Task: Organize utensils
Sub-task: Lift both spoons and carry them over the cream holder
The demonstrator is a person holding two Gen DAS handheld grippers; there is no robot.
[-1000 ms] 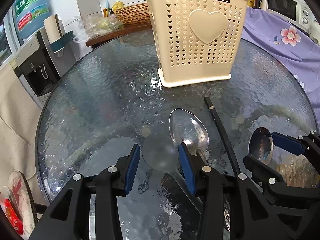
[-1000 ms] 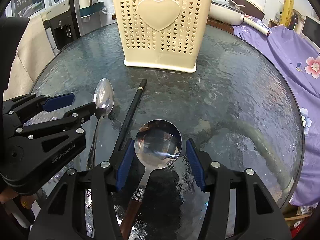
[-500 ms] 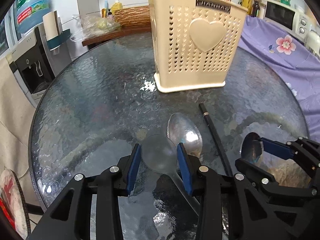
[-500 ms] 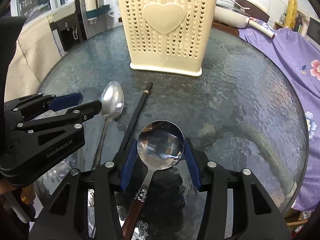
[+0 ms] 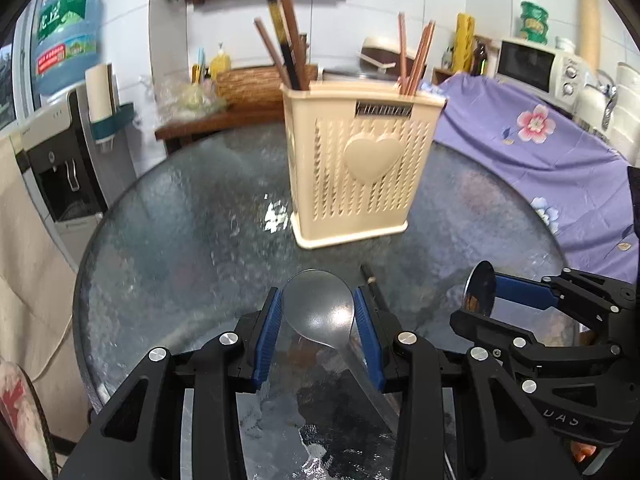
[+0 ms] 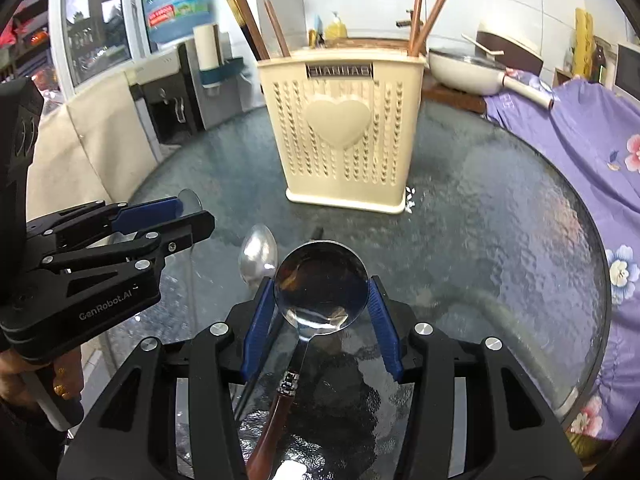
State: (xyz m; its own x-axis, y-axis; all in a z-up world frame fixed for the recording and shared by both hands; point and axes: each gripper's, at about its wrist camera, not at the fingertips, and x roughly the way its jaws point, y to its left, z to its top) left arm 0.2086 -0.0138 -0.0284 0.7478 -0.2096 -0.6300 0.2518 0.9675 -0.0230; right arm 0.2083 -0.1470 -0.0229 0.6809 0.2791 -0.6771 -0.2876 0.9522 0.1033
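Low in the frame we see the left gripper [image 5: 318,326] closed on the clear spoon [image 5: 320,308], its blue pads touching the bowl's edges. At right the right gripper [image 5: 482,292] grips a round metal spoon [image 5: 479,285] edge-on. The cream holder [image 5: 360,168] stands at centre on the glass table [image 5: 180,240]; its label looks blurred. A black chopstick [image 5: 370,282] lies just beside our right pad.

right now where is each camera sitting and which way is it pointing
Left wrist: on the left gripper, looking forward past its clear spoon to the cream utensil holder; the right gripper shows at right.
Right wrist: on the right gripper, looking past its wooden-handled steel spoon to the holder; the left gripper and the person's hand show at left.
Both share the holder, the glass table and the purple cloth.
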